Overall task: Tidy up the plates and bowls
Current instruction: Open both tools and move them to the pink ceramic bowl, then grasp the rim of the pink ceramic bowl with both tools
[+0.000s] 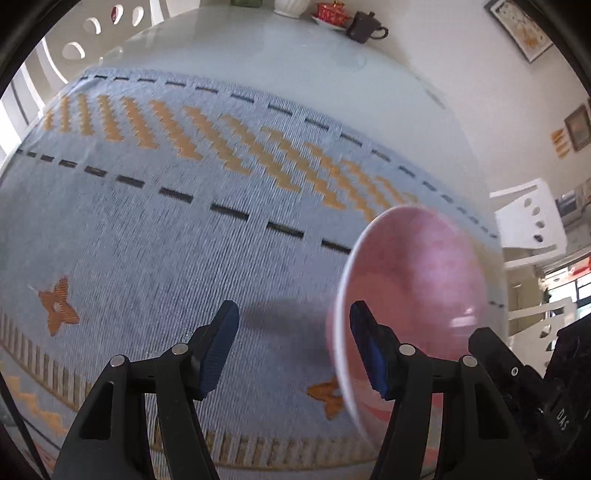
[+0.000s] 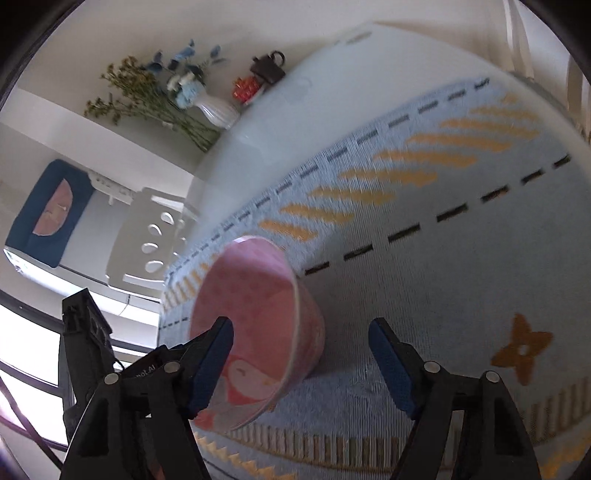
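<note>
A pink bowl [image 1: 417, 291] stands on the blue patterned placemat [image 1: 155, 229] in the left wrist view, at the lower right. My left gripper [image 1: 295, 354] is open; its right finger reaches inside the bowl and the left finger stays outside, so the jaws straddle the rim. In the right wrist view the same bowl [image 2: 255, 314] sits at lower left. My right gripper [image 2: 301, 365] is open, with its left finger inside the bowl and its right finger outside over the placemat [image 2: 443, 258]. Neither gripper holds anything.
At the table's far edge stand a white vase with flowers [image 2: 218, 110], a red cup on a saucer [image 1: 330, 14] and a dark teapot [image 1: 364, 27]. White chairs [image 1: 532, 221] stand beside the table. The other gripper's body [image 2: 85, 332] shows at left.
</note>
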Demonstrator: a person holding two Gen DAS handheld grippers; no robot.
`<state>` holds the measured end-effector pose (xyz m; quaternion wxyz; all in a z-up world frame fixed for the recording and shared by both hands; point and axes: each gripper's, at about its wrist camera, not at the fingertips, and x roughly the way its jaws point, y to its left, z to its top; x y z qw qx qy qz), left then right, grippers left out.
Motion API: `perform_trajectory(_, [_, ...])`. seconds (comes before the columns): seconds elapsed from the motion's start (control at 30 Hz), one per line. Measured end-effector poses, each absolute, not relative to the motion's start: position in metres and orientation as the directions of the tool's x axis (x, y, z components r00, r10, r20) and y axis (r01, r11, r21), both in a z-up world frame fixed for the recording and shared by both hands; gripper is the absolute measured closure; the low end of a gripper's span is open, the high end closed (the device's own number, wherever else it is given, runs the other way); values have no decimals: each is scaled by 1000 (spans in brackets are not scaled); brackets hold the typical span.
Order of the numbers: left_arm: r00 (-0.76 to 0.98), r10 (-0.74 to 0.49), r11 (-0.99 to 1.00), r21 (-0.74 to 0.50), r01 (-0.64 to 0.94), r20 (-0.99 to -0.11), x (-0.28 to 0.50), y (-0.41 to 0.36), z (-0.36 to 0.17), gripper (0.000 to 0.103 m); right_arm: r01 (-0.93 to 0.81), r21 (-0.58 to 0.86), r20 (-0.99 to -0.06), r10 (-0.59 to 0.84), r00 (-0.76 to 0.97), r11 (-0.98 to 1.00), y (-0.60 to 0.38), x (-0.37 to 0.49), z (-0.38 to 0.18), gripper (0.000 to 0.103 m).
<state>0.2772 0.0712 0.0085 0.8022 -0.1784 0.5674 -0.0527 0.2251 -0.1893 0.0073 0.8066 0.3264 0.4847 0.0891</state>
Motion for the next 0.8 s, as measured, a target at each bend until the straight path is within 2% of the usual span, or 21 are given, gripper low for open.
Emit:
perform_trajectory(0.13, [382, -294, 934, -348, -79, -876, 276, 66, 12, 44, 192, 607, -739, 458, 494, 771, -189, 229, -8, 30])
perform_trajectory(0.2, [385, -284, 941, -333, -65, -878, 277, 61, 11, 47, 194, 604, -738, 450, 503, 773, -190, 227, -11, 39])
perform_trajectory(0.23, [382, -287, 942, -332, -56, -878, 277, 59, 12, 53, 195, 594, -743, 440, 504, 780, -190, 227, -11, 43])
perform_trajectory(0.27, [374, -304, 937, -345, -46, -876, 277, 57, 11, 56, 193, 588, -747, 435, 503, 786, -190, 227, -11, 53])
perform_trajectory(0.3, [365, -330, 931, -365, -28, -871, 276, 53, 13, 64, 186, 595, -740, 443, 505, 782, -189, 227, -10, 62])
perform_trajectory(0.33, [363, -343, 928, -373, -12, -866, 276, 50, 13, 69, 179, 593, -739, 442, 509, 785, -188, 228, -8, 67])
perform_trajectory(0.4, [379, -362, 926, -375, 41, -852, 270, 41, 25, 69, 140, 555, -751, 422, 508, 820, -180, 230, 0, 87])
perform_trajectory(0.5, [406, -280, 960, -268, 86, -870, 259, 25, 40, 71, 87, 466, -779, 362, 512, 880, -164, 225, 19, 89])
perform_trajectory(0.67, [384, -314, 949, -293, 114, -868, 230, 23, 72, 70, 123, 515, -760, 386, 523, 848, -174, 202, 44, 89])
perform_trajectory(0.8, [427, -309, 951, -264, 165, -850, 194, 14, 105, 63, 107, 520, -745, 389, 541, 847, -173, 170, 76, 89])
